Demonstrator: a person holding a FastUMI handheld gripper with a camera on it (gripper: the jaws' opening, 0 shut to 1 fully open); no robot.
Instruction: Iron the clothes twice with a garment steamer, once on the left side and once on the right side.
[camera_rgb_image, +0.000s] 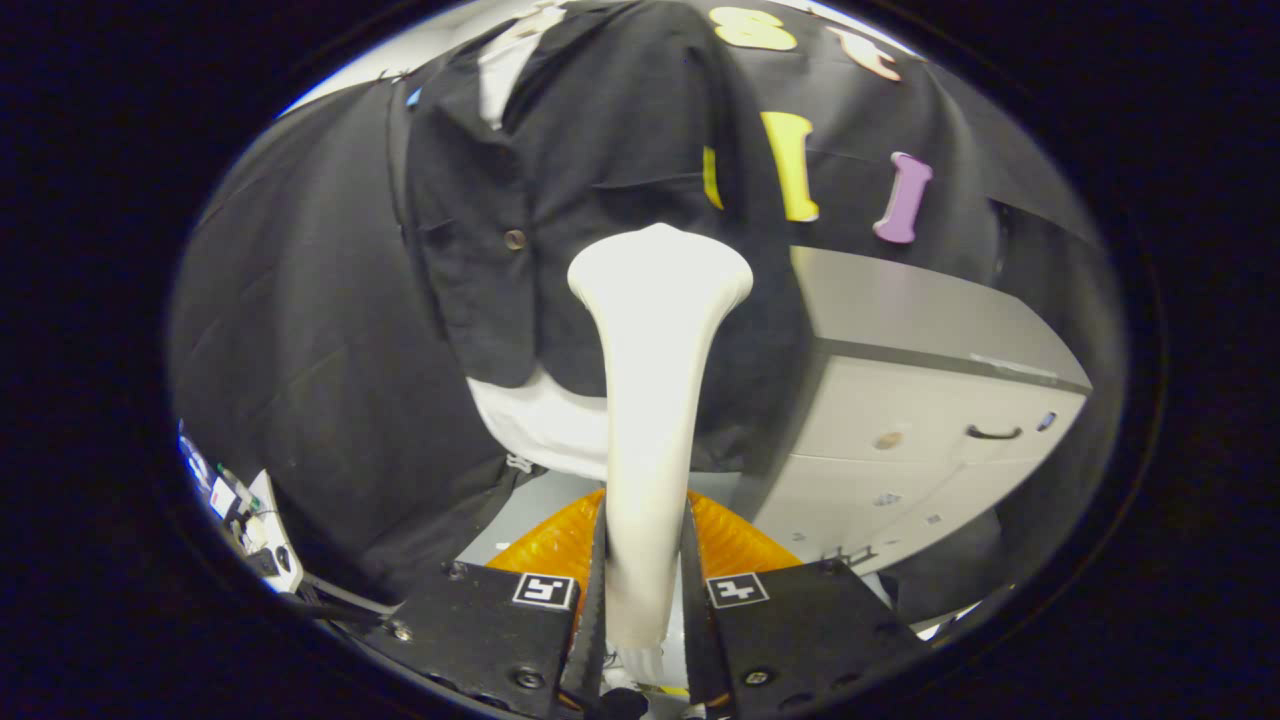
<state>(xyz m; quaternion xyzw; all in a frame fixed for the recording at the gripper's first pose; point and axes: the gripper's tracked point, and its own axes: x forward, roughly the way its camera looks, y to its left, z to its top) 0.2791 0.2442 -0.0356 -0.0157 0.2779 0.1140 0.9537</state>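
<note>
One gripper (645, 600), fingers clamped on both sides of the steamer's (650, 400) pale handle, head flaring wide at the far end. Held upright ahead of the fingers, head level with the lower half of a dark jacket (560, 200) hung on the booth wall, over a white shirt (545, 425) showing at collar and hem. Head seen against the jacket's front panel, just right of a small button (515, 239); touching or just short of the cloth, impossible to tell. To the right, a pale cabinet (930, 400) with a dark drawer handle; below, something orange (740, 545) behind the fingers; at lower left, cables and small devices (245, 520). Risks, as judgement only: grip set low on a long handle, so likely twist or slip under sideways push; loose hanging cloth likely to swing away and leave a side unsteamed; a rightward pass likely to knock the head against the cabinet corner; lingering in one spot likely to dampen the fabric.
</note>
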